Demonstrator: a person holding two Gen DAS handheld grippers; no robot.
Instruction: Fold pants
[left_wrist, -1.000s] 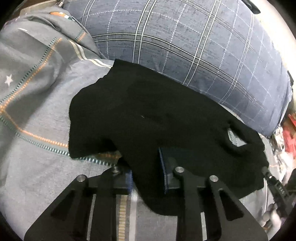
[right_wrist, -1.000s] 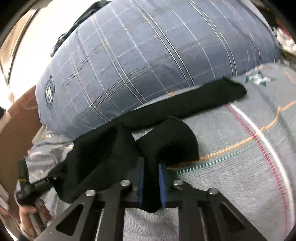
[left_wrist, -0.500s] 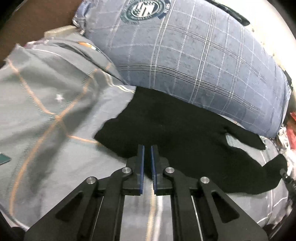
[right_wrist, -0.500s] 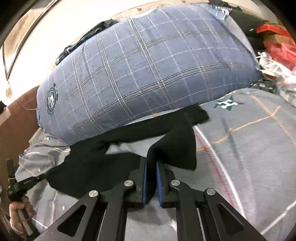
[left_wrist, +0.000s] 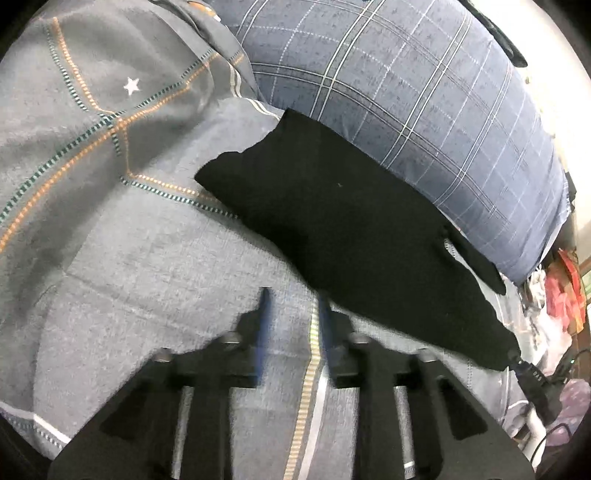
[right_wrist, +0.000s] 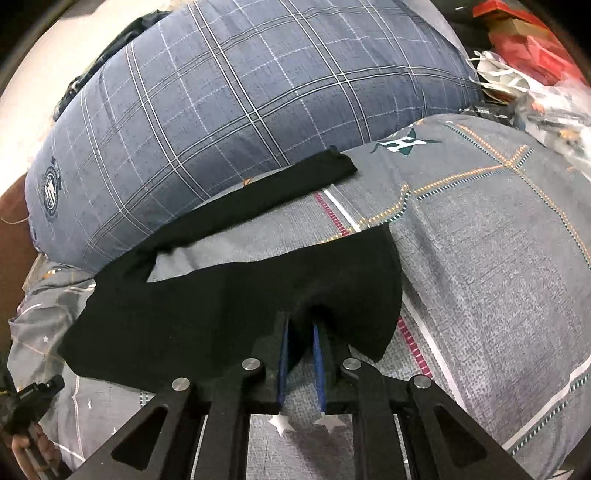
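Observation:
The black pants (left_wrist: 343, 218) lie spread on the grey bedspread, along the foot of a blue plaid pillow. In the left wrist view my left gripper (left_wrist: 293, 299) is open and empty, just short of the pants' near edge. In the right wrist view the pants (right_wrist: 229, 295) lie with one leg stretched toward the pillow and the other in front of me. My right gripper (right_wrist: 301, 328) has its jaws slightly apart, with the near hem of the leg draped over its fingertips.
The large blue plaid pillow (left_wrist: 406, 92) fills the far side, also in the right wrist view (right_wrist: 240, 85). The grey patterned bedspread (left_wrist: 129, 240) covers the bed. Red bags and clutter (right_wrist: 524, 40) sit beyond the bed's right side. The other gripper's handle (right_wrist: 26, 402) shows at lower left.
My left gripper let go of the pants, opened and drew back off the cloth. My right gripper lowered the leg onto the bed and its jaws parted slightly; the pants now lie flatter.

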